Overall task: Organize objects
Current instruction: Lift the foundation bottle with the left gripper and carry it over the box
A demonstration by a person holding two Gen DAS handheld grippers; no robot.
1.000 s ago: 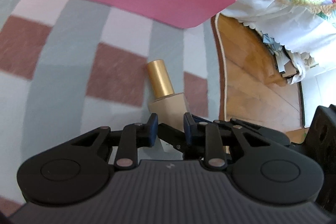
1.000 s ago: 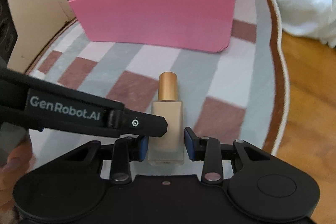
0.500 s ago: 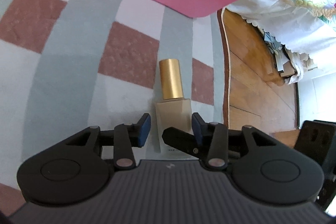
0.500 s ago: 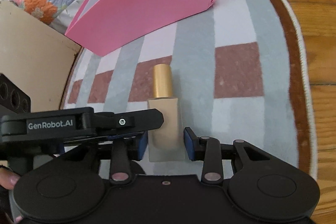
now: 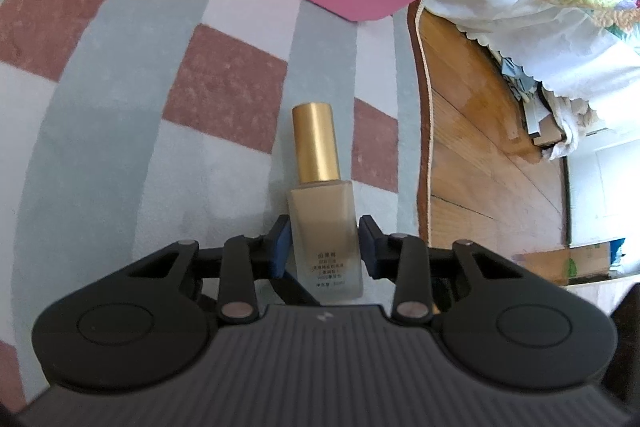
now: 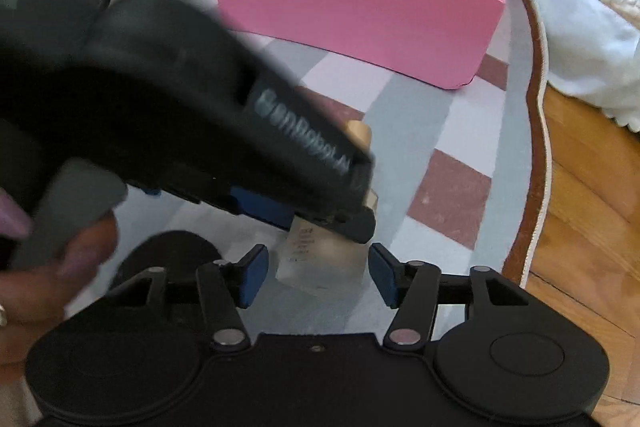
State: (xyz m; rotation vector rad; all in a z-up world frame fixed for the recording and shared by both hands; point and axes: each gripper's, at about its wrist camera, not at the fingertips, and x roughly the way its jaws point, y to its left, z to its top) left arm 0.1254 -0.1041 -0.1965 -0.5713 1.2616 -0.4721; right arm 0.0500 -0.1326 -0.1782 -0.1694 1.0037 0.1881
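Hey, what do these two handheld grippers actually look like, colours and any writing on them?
Both are matte black plastic. The left gripper and right gripper each have a ribbed body, two round hubs, silver pivot pins and blue-padded fingers. From the right wrist view, the left one's side carries grey "GenRobot.AI" lettering. No cables show.

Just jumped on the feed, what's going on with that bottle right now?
The foundation bottle with the gold cap is being passed between tools above the checkered rug. The left tool brackets its glass body, pads close against its sides, and seems to hold it. The right tool is open around the bottle's base, pads clear of the glass. The pink box sits just beyond.
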